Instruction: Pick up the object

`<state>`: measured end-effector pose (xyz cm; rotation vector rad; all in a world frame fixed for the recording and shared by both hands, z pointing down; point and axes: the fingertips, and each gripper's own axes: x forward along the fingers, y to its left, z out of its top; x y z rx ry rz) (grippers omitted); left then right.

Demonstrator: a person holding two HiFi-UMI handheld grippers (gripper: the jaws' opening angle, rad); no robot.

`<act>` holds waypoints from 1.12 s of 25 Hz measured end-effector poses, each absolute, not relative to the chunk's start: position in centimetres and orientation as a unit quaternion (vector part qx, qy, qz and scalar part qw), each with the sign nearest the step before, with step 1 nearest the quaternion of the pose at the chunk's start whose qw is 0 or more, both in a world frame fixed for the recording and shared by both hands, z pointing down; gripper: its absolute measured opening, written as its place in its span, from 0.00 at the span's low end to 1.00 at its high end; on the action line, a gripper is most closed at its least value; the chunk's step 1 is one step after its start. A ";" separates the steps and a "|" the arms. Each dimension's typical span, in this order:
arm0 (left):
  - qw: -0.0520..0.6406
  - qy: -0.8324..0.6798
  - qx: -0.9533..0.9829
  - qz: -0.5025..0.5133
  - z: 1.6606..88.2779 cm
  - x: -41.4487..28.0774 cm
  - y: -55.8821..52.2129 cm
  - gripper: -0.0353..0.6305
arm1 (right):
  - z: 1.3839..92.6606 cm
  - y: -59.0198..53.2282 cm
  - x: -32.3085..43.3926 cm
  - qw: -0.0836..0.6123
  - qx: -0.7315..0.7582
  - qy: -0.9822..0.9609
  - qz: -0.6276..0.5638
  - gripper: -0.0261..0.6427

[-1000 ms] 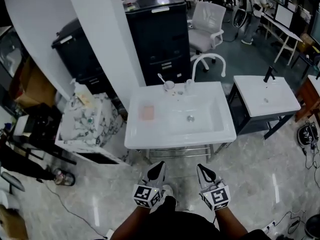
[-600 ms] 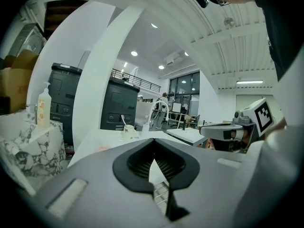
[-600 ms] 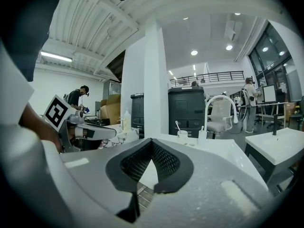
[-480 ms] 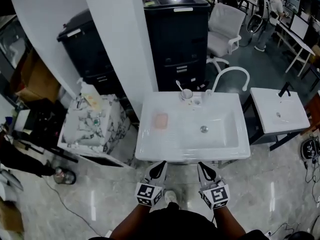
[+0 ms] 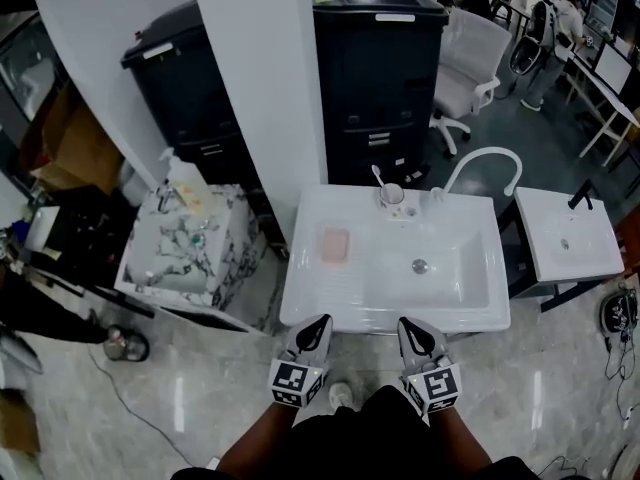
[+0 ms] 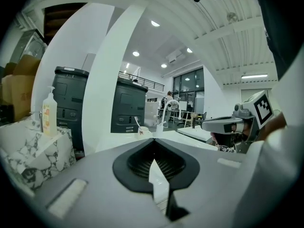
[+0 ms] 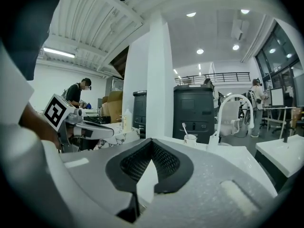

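Sink (image 5: 360,318) ahead, left tongs (image 5: 321,322) beside right tongs (image 5: 405,323), both level, closed, empty.

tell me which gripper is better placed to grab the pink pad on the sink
Left, probably. The pink pad lies on the left part of the sink, almost straight ahead of the left gripper; the right gripper would have to reach across. Both are shut and empty.

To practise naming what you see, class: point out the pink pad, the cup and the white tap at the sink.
pink pad (image 5: 334,246), head view, its middle.
cup (image 5: 391,197), head view, its rim.
white tap (image 5: 487,152), head view, top of its arch.
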<state>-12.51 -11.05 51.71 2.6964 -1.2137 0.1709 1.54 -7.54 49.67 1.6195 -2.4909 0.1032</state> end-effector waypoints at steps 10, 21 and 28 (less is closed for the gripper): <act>0.105 -0.446 0.887 0.063 52.5 -12.7 -15.6 0.08 | 50.1 -13.1 2.1 0.085 0.514 -0.852 0.041 0.04; 0.100 -0.490 0.862 0.082 52.7 -11.0 -21.2 0.08 | 50.6 -20.4 4.0 0.087 0.465 -0.880 0.046 0.04; 0.107 -0.515 0.845 0.093 53.6 -9.6 -23.6 0.08 | 51.7 -23.2 5.9 0.089 0.443 -0.890 0.058 0.04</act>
